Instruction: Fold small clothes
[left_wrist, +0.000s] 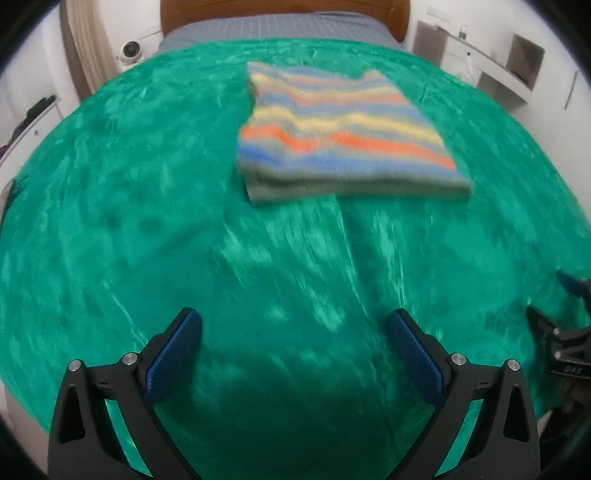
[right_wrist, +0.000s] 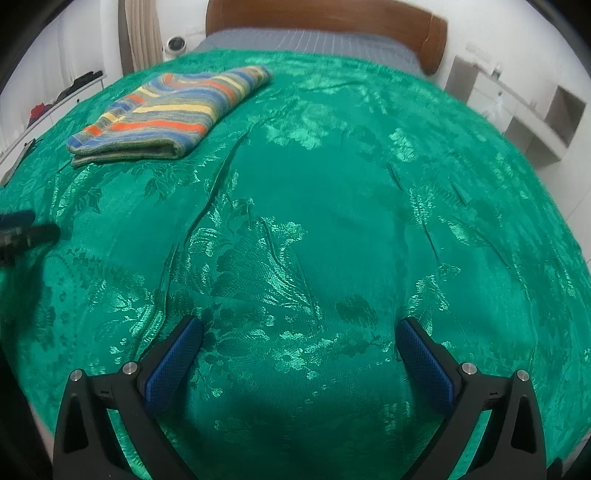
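Lying folded, striped garment (left_wrist: 343, 136) on green bedspread (left_wrist: 147, 221), both hand-held grippers (left_wrist: 293, 325) (right_wrist: 299, 332) wide apart, empty.

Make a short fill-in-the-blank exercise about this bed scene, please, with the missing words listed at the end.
1. The striped knitted garment lies ____ on the shiny green bedspread.
2. The jaws of the left gripper stand ____, holding nothing.
3. The right gripper holds ____ between its jaws.
4. Behind the bedspread stands a brown ____ headboard.

Missing words: folded; open; nothing; wooden
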